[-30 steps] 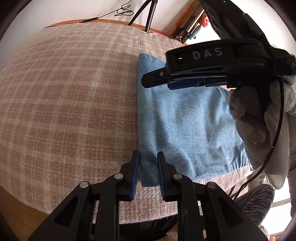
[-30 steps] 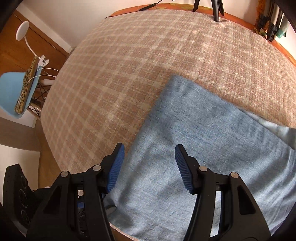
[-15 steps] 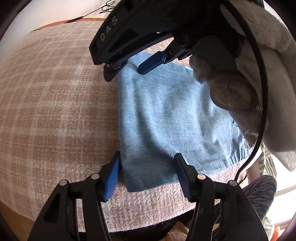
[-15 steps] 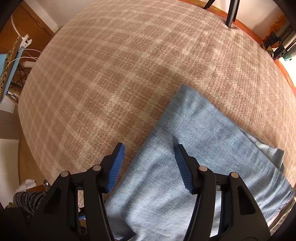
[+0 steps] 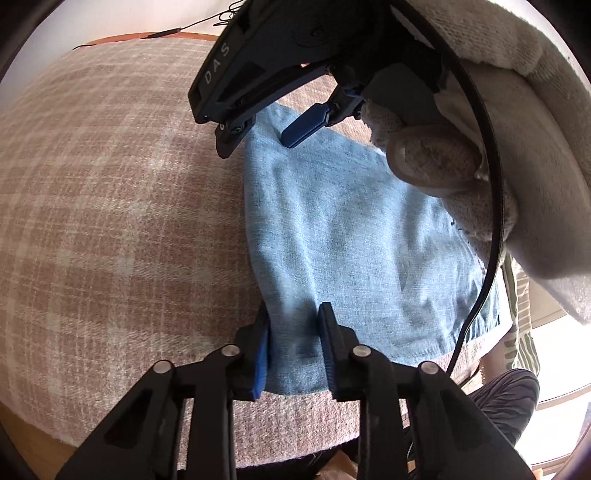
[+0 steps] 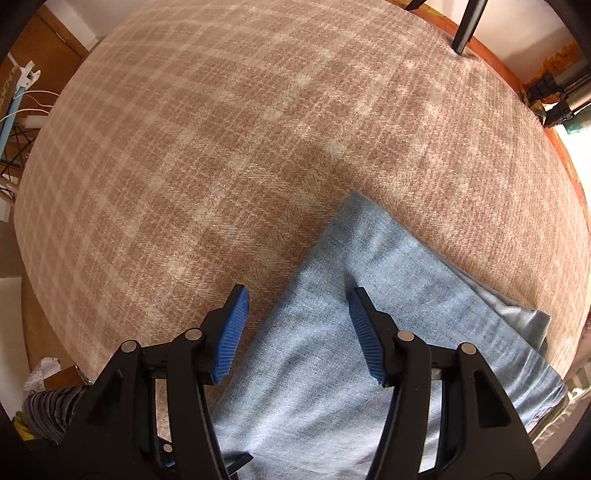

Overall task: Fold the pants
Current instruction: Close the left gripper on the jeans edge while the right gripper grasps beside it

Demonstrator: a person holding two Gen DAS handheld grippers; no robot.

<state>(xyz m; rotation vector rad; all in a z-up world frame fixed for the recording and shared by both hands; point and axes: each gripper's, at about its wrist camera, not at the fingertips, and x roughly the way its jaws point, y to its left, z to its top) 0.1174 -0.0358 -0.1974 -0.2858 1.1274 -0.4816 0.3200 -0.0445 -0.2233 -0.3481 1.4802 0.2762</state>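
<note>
Left wrist view: the left gripper [image 5: 293,345], jaws just closing, pinches the blue pants' [image 5: 354,236] near-left corner; the right gripper [image 6: 295,332] hovers spread over the far corner, likely for folding.

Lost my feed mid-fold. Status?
Left gripper jaws just closing on pants corner. Right gripper open over far corner. Plaid cloth clear of obstructions.

The plaid cloth [image 6: 207,155] is bare across the left and upper frame. A tripod leg [image 6: 466,27] stands at the upper right edge.
</note>
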